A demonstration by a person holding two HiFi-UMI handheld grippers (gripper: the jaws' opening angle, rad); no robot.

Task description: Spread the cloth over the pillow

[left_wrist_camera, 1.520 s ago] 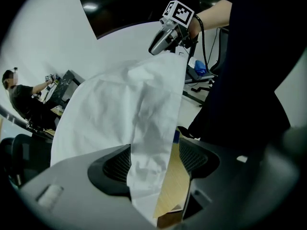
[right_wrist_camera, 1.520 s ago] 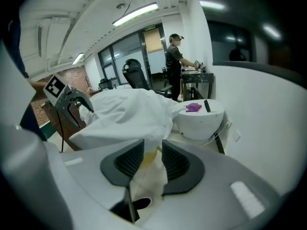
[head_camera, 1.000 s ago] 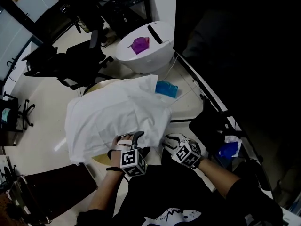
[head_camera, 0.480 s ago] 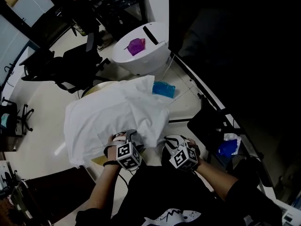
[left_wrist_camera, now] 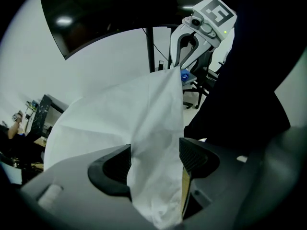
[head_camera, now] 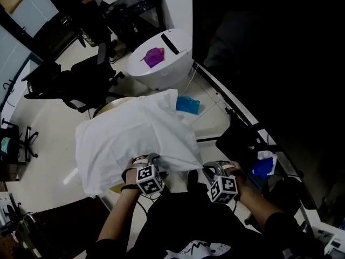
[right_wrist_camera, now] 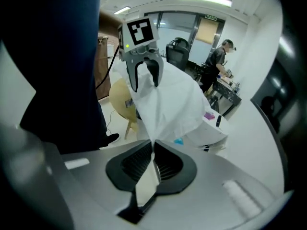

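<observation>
The left tool (head_camera: 148,159) is clamping a fold of the cloth (head_camera: 135,134), and the right tool (head_camera: 213,169), jaws just closing, is pinching its near corner, evidently tensioning the edge over the covered pillow.

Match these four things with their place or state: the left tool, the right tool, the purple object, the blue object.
Things:
1. left tool
2. right tool
3. purple object
4. blue object

Places and states:
A. on the round white table
B. jaws nearly together on a thin edge of the cloth
C. just past the cloth's far corner
D. jaws wide, clamped on a thick bunch of cloth

Pairs: 1-D; 2-B; 3-A; 4-C.

The right tool's jaws have just been closing, with the cloth's edge between them.
</observation>
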